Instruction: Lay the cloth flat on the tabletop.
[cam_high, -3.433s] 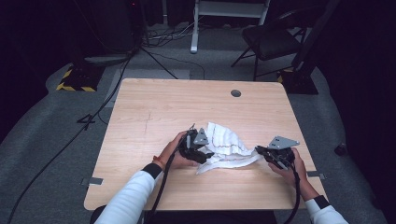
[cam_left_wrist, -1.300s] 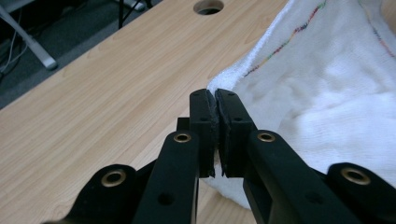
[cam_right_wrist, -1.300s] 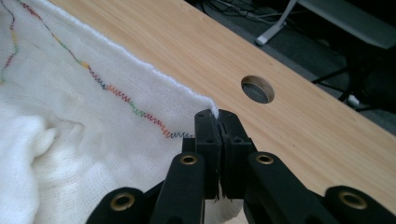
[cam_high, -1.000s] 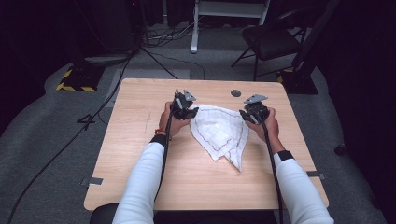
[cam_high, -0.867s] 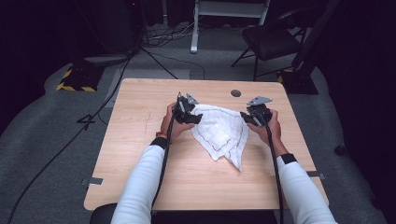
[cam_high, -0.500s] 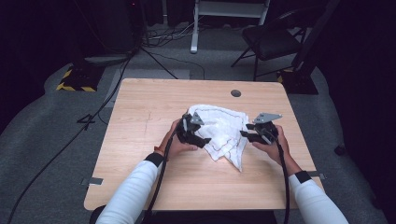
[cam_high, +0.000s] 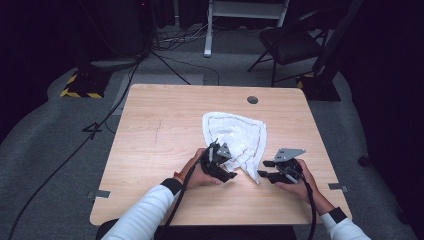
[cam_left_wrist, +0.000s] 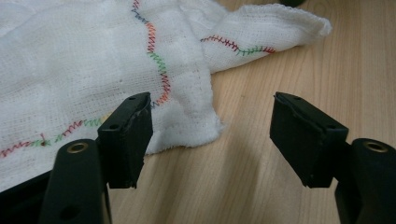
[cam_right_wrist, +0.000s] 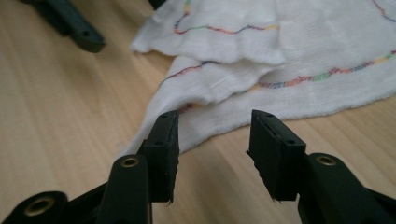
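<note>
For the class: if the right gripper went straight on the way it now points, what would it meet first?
Probably the cloth: the open right gripper points at its near folded edge, which lies on the table just past the jaw tips. Exact depth is hard to judge.

Light wood surface (cam_high: 150, 150); white cloth (cam_high: 235, 137) w/ coloured stitching lies rumpled, partly folded, near centre. Small dark round thing (cam_high: 252, 100), maybe a cable port, at far edge.

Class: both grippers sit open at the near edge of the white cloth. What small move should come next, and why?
Probably ease the right gripper forward onto the white cloth's near corner and close: its fingers stand apart with nothing held, and the folded cloth lies just ahead on the table.
</note>
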